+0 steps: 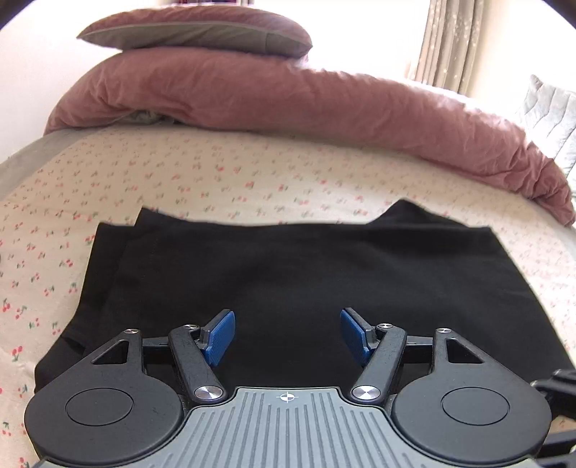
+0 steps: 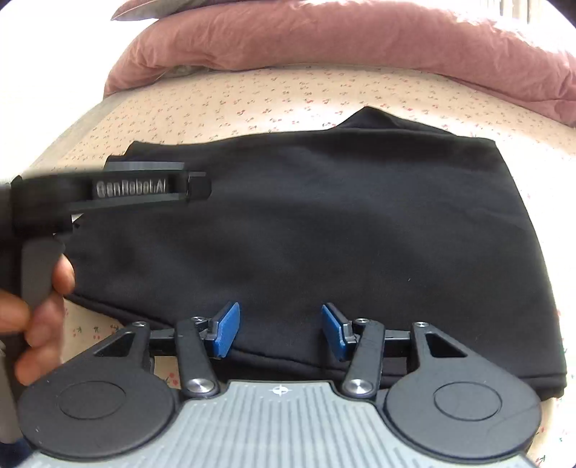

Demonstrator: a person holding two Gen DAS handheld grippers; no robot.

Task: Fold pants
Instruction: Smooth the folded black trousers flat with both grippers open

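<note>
Nearest, left gripper [image 1: 288,336]: blue pads parted wide, nothing between them, poised above the near portion of the black pants [image 1: 280,273]. No cloth pinched; jaws spread, likely because the fold is laid and the fabric let go. Right gripper [image 2: 280,331]: pads also apart, somewhat narrower gap, empty, over the near hem edge of the pants, whether touching I cannot tell. In the right wrist view a hand [image 2: 39,309] grips the grey handle at far left, carrying the left tool over the cloth's left end. Pants lie as a compact stacked rectangle on the floral sheet [image 1: 216,172], layers stepping out at the left edge, one corner peaking at the far side — judged close to finished, perhaps needing squaring. Beyond: rolled pink duvet [image 1: 288,104] pushed back, presumably to free working space; pillow [image 1: 194,30] atop it; curtain [image 1: 450,39] far right.
</note>
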